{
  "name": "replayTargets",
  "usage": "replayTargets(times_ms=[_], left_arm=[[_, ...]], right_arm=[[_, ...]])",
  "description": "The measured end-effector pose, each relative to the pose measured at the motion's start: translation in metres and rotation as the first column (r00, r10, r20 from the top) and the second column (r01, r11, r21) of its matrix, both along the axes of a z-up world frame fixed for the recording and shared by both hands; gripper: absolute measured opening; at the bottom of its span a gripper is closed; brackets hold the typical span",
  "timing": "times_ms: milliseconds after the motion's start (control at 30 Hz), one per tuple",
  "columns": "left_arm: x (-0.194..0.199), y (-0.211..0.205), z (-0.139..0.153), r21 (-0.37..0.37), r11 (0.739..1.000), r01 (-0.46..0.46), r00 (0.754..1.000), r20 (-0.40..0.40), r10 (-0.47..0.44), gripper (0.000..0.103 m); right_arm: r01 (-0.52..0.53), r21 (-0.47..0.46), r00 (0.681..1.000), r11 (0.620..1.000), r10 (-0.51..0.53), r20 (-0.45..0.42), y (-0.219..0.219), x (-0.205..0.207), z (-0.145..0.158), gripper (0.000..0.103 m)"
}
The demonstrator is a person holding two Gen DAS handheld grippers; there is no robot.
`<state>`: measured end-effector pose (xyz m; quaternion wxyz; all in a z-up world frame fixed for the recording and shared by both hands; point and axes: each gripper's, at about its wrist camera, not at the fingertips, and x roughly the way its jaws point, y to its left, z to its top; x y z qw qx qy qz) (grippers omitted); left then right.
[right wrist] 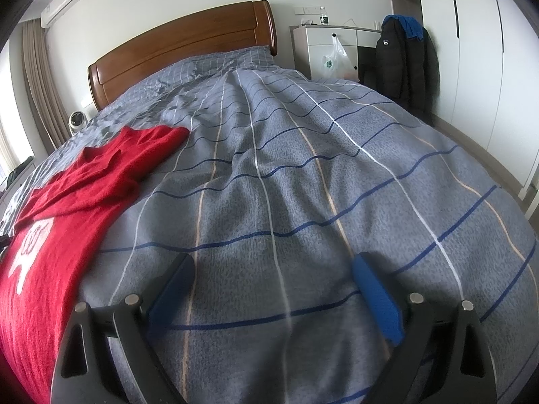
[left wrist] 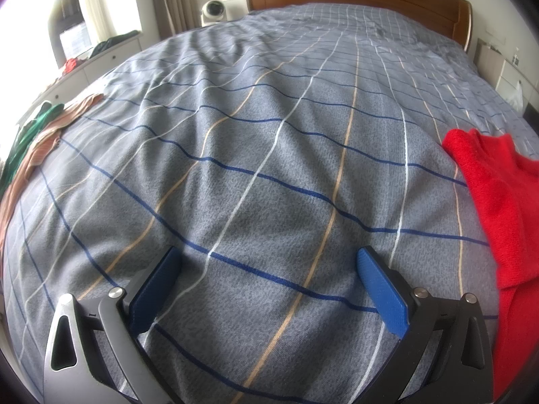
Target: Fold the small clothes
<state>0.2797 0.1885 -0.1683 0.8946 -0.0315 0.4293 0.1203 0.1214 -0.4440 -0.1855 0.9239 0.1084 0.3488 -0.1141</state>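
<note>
Both jaws stand wide apart and hold nothing. The left gripper (left wrist: 266,269) and right gripper (right wrist: 273,276) hover over the checked duvet (left wrist: 269,134). Between them the red sweater (right wrist: 84,181) lies spread and rumpled. Best to pinch one sweater edge with each gripper, then smooth it flat before folding.
</note>
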Motion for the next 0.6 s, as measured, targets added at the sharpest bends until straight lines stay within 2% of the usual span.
replayTargets(times_ms=[600], left_arm=[[-0.0001,0.0001,-0.0002,0.0,1.0,0.0,1.0,0.0,0.0,0.103]], right_arm=[[-0.003,-0.003,1.0,1.0,0.003,0.003,-0.0011,-0.0001,-0.0016,0.095]])
